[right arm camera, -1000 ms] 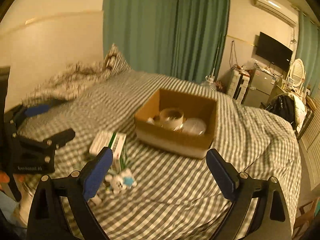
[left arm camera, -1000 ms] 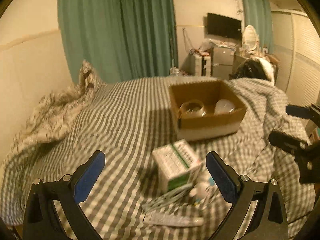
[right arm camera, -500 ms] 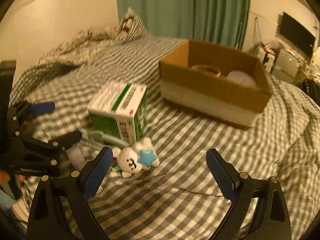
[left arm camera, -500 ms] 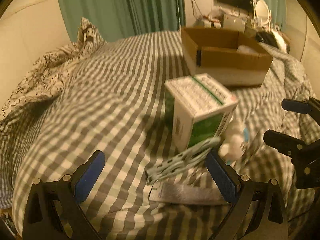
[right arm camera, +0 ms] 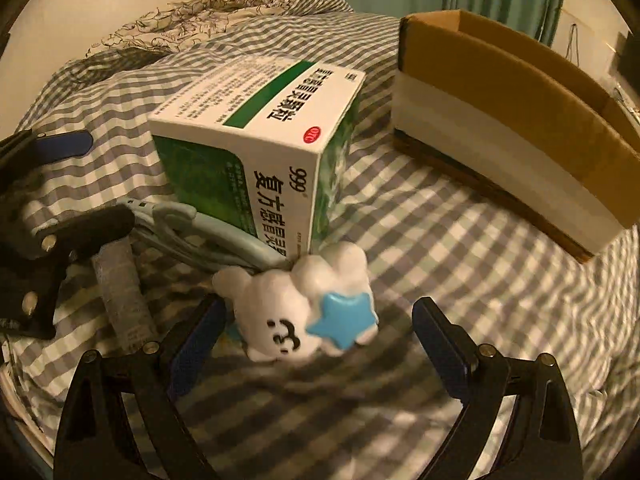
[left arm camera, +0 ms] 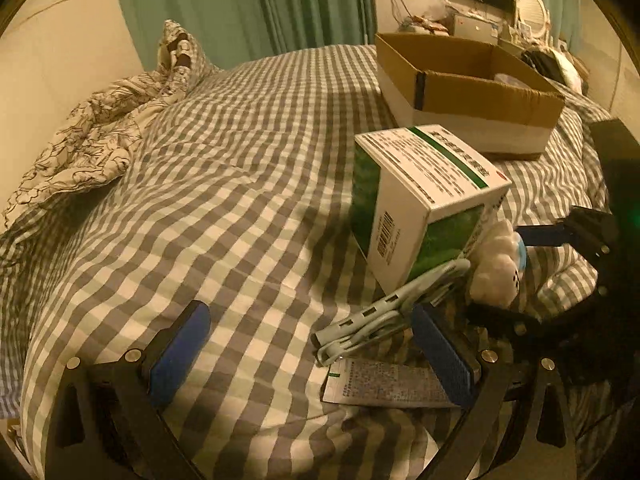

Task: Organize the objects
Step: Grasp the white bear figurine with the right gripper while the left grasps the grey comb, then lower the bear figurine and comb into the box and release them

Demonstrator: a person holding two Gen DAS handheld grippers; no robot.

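A green and white medicine box (left arm camera: 420, 196) (right arm camera: 264, 148) stands on the checked bed cover. Against it lie a pale coiled cable (left arm camera: 384, 312) (right arm camera: 200, 228), a flat printed sachet (left arm camera: 384, 384) (right arm camera: 120, 296) and a white toy holding a blue star (right arm camera: 308, 312) (left arm camera: 496, 268). My left gripper (left arm camera: 308, 352) is open, low over the cover, its right pad beside the cable and sachet. My right gripper (right arm camera: 320, 344) is open with the toy between its fingers, not touching. A cardboard box (left arm camera: 464, 88) (right arm camera: 516, 128) sits behind.
A rumpled patterned duvet and pillow (left arm camera: 104, 128) lie at the far left of the bed. Green curtains (left arm camera: 248, 4) hang behind. The right gripper's dark body (left arm camera: 580, 280) sits close to the right of the toy.
Both grippers have dropped and moved in towards the pile. The toy now sits between my right gripper's fingers, and my left gripper's right pad has reached the cable and sachet.
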